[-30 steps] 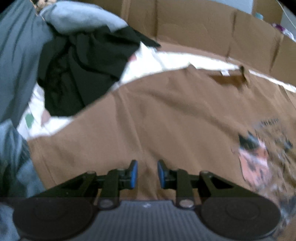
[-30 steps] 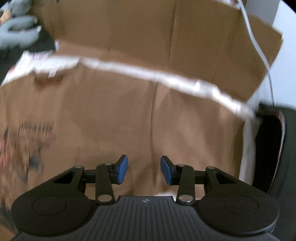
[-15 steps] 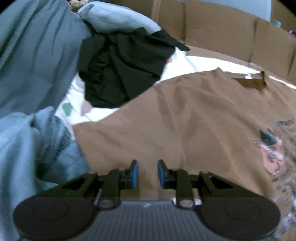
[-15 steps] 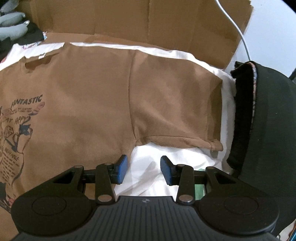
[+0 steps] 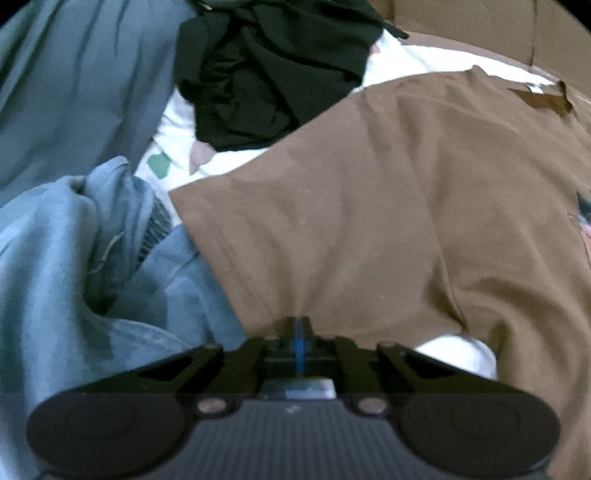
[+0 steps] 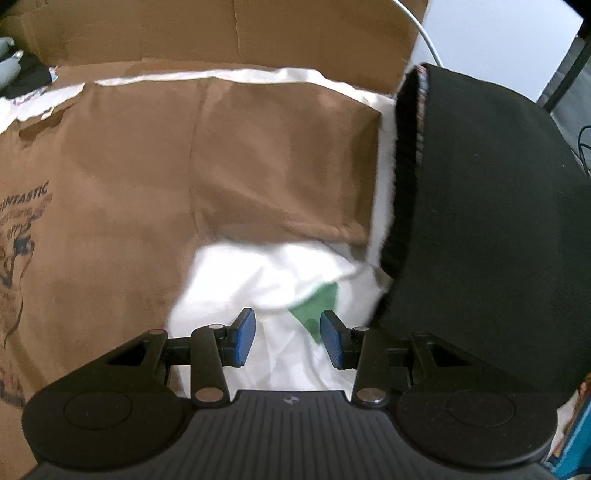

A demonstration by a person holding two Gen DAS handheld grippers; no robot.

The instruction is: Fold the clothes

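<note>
A brown printed T-shirt point(image 5: 388, 206) lies spread flat on a white sheet point(image 5: 399, 62). In the left wrist view my left gripper point(image 5: 298, 328) is shut on the near hem of the shirt's left sleeve, and the cloth puckers toward the blue pads. In the right wrist view the same T-shirt point(image 6: 122, 192) shows its right sleeve point(image 6: 291, 173) and chest print. My right gripper point(image 6: 287, 334) is open and empty over the white sheet point(image 6: 258, 280), just below that sleeve's hem.
Blue-grey garments point(image 5: 74, 229) and a black garment point(image 5: 266, 74) are piled to the left of the shirt. Cardboard walls point(image 6: 221, 33) stand along the back. A black fabric-covered object point(image 6: 480, 221) sits close on the right.
My left gripper has gone from open to shut on the left sleeve's hem. My right gripper has moved back and right, off the shirt, to the sheet below the right sleeve.
</note>
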